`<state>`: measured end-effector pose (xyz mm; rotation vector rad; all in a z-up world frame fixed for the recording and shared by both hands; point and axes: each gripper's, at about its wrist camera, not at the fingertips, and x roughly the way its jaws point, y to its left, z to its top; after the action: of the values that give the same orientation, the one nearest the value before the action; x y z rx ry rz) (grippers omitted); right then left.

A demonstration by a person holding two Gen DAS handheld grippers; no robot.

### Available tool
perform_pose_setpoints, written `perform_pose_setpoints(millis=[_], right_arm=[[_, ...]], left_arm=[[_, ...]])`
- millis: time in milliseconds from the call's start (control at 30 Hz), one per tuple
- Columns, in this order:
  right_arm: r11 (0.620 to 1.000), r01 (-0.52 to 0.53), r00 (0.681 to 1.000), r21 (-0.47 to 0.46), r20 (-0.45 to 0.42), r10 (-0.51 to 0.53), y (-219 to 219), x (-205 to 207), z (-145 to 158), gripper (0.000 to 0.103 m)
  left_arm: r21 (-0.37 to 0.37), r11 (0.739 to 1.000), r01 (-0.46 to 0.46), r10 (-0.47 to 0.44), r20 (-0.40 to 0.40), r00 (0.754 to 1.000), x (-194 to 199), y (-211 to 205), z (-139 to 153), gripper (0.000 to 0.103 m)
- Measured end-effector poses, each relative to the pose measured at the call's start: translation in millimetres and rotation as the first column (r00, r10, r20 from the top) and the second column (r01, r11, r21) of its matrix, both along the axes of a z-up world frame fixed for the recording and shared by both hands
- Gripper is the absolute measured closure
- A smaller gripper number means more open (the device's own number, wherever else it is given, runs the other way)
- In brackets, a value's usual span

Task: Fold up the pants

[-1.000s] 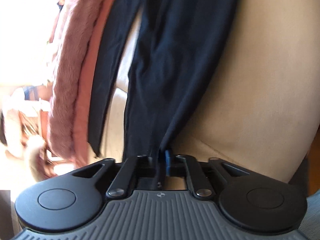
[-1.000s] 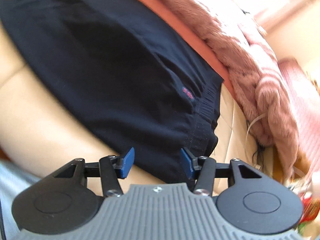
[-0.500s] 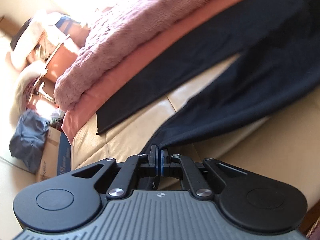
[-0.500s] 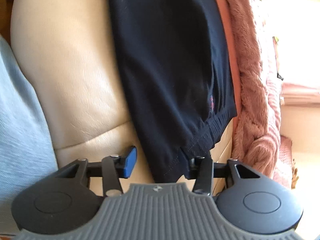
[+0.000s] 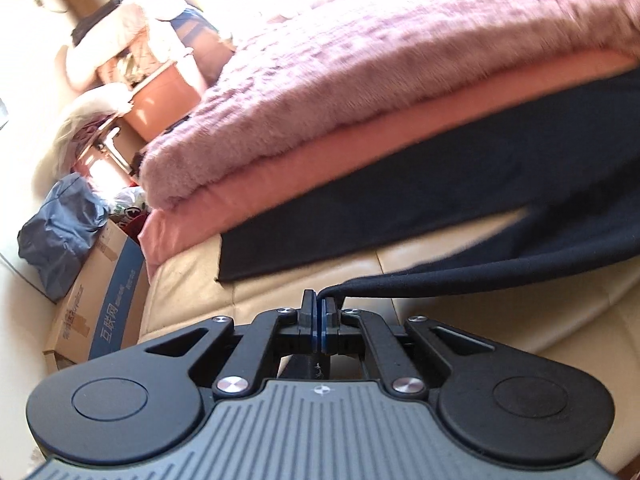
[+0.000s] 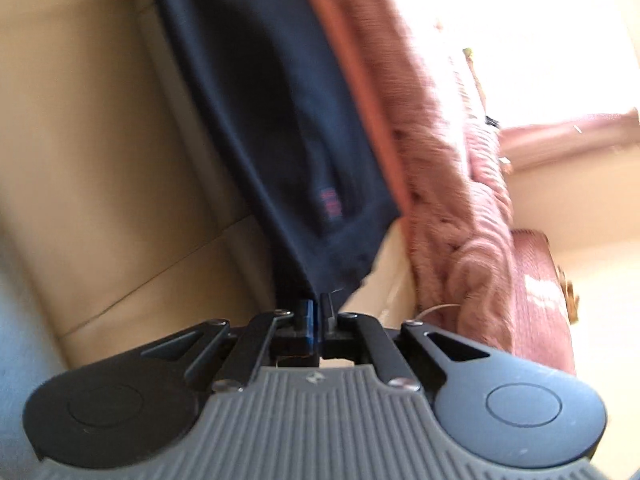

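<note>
Now both claws grip: the left claw (image 5: pixel 319 312) pinches a leg end of the dark pants (image 5: pixel 500 168), lifted off the sofa (image 5: pixel 280 280), leg running away rightward. The right claw (image 6: pixel 316 312), open around the waistband corner a moment ago, has just closed onto it; pants (image 6: pixel 280 120) stretch ahead.

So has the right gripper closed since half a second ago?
Yes. The right gripper has just closed on the pants corner, over the same tan sofa.
</note>
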<state>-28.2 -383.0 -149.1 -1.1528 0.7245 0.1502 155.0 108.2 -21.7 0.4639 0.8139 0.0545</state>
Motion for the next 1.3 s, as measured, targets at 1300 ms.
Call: perform_pose_setpoints(millis=[1300], right_arm=[[0.952, 0.242, 0.961, 0.186, -0.184, -0.208, -9, 337, -46, 0.103]], left_arm=[[-0.017, 0.990, -0.143, 0.137, -0.196, 0.971, 267, 1, -96, 0.102]])
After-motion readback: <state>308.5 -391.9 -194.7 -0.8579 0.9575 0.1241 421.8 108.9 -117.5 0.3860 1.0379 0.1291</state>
